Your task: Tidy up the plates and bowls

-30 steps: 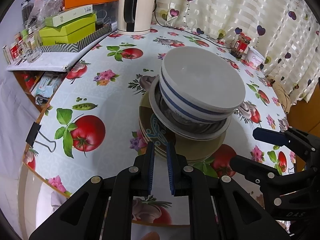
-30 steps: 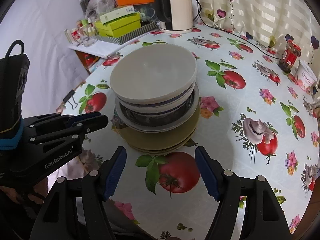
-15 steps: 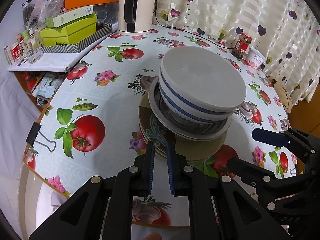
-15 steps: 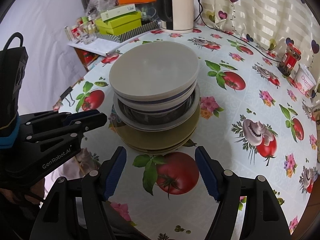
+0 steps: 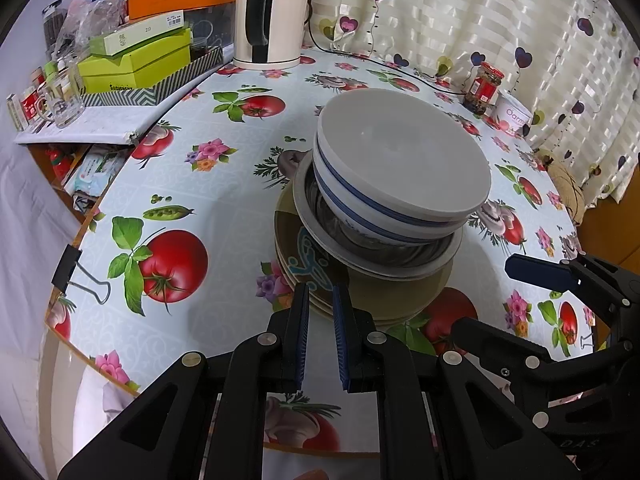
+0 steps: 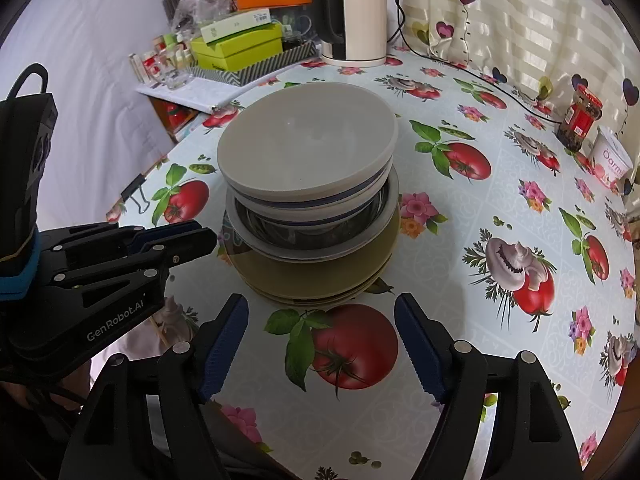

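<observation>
My left gripper [image 5: 321,300] is nearly closed on nothing, its tips just short of the olive plates [image 5: 384,296]; my right gripper [image 6: 321,312] gapes wide, empty. The white bowl [image 6: 308,148] tops the stack mid-tabletop [image 6: 500,208], largely hiding the metal bowl [image 6: 320,232] beneath.

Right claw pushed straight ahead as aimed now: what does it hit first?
Probably the near rim of the olive plates at the stack's base; the right claw is open, apart from them, over bare tablecloth. Its height is unclear.
</observation>
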